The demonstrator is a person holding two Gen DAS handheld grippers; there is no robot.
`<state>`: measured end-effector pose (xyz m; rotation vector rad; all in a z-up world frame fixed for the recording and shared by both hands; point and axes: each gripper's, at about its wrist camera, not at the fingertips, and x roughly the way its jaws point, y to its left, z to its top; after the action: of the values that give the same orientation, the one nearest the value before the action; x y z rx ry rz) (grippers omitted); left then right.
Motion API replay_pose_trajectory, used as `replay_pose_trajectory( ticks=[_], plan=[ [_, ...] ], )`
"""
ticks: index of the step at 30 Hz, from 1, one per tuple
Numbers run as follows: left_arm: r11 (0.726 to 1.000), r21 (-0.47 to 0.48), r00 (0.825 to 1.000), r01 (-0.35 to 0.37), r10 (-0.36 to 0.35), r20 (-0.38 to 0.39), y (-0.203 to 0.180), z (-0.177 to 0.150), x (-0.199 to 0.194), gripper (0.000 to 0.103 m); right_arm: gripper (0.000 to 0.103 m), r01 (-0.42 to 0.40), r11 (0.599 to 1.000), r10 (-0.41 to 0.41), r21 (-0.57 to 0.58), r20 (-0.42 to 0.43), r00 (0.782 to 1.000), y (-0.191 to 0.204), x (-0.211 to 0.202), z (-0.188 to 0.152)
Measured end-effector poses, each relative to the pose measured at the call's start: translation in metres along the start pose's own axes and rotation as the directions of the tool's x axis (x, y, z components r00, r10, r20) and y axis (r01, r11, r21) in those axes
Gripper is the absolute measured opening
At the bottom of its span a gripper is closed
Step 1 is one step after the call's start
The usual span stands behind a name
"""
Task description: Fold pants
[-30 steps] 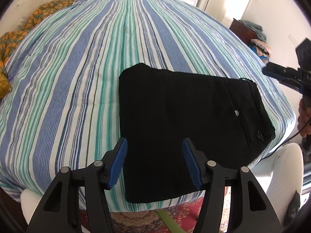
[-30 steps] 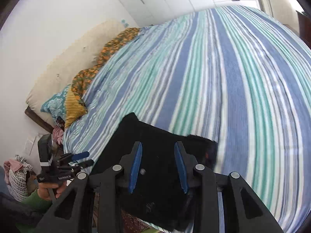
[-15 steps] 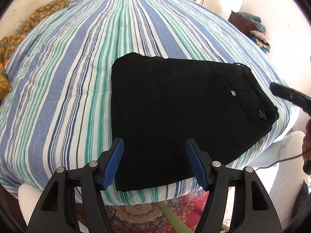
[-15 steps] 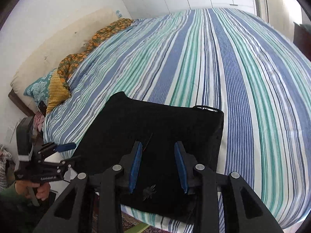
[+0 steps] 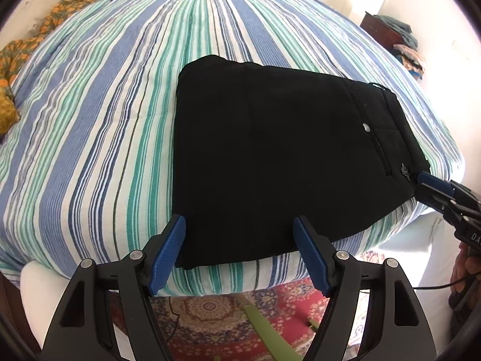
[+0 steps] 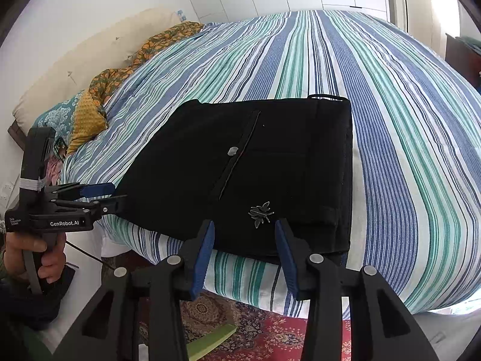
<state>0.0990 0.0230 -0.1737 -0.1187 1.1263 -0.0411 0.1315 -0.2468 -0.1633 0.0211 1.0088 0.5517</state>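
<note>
Black pants lie folded into a flat square near the foot edge of the striped bed. My left gripper hovers over their near edge, its jaws wide and still opening, nothing pressed between the blue pads. In the right wrist view the pants show a pocket button and a small metal insect emblem. My right gripper sits just before that emblem at the waistband corner, its jaws opening and not gripping the cloth. The other gripper also shows in each view: the right gripper and the left gripper.
Pillows and an orange patterned cloth lie at the head of the bed. A red patterned rug with a green strip covers the floor below the bed edge. A dark cabinet with piled clothes stands by the far wall.
Both grippers have come lower and closer to the pants' near edge. The right one travelled further, down to the waistband corner. Both pairs of jaws stand wider than before.
</note>
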Motion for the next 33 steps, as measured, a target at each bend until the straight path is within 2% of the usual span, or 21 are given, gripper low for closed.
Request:
replay_pose_trajectory(
  ticks=[1,4,6,7,12,16,21,25,33],
  plan=[
    [1.0,-0.009,1.0,0.001,-0.001,0.004,0.003,-0.001,-0.002,0.076,0.043,0.0,1.0,0.0,0.004,0.002,1.0,0.0,-0.003,0.0],
    [1.0,-0.028,1.0,-0.005,0.005,0.012,0.01,-0.003,-0.008,0.076,0.052,-0.019,0.999,0.018,0.041,0.024,1.0,0.0,-0.015,0.0],
    [0.999,-0.036,1.0,-0.016,0.017,0.015,0.015,-0.003,-0.011,0.076,0.072,0.004,0.998,-0.008,0.068,0.057,0.998,-0.001,-0.025,-0.002],
    [0.999,-0.041,1.0,-0.024,0.025,0.016,0.017,-0.003,-0.013,0.077,0.074,0.007,0.997,-0.013,0.082,0.082,0.997,-0.002,-0.031,-0.002],
    [0.994,-0.085,0.998,-0.065,0.066,0.014,0.035,-0.005,-0.015,0.078,0.078,-0.021,0.982,-0.013,0.187,0.179,0.984,-0.018,-0.052,0.004],
    [0.989,-0.116,0.995,-0.097,0.095,-0.023,0.048,-0.007,-0.011,0.078,0.078,-0.063,0.953,-0.001,0.297,0.208,0.978,-0.037,-0.055,0.005],
    [0.987,-0.097,0.992,-0.125,0.121,-0.045,0.047,-0.006,-0.008,0.079,0.079,-0.1,0.914,0.015,0.394,0.212,0.977,-0.055,-0.053,-0.005],
    [0.987,-0.07,0.989,-0.144,0.141,-0.042,0.043,-0.002,-0.008,0.079,0.079,-0.116,0.899,0.029,0.422,0.207,0.978,-0.061,-0.05,-0.008],
    [0.987,-0.053,0.987,-0.155,0.153,-0.046,0.043,-0.001,-0.007,0.079,0.079,-0.108,0.905,0.034,0.412,0.185,0.982,-0.058,-0.042,-0.009]
  ],
)
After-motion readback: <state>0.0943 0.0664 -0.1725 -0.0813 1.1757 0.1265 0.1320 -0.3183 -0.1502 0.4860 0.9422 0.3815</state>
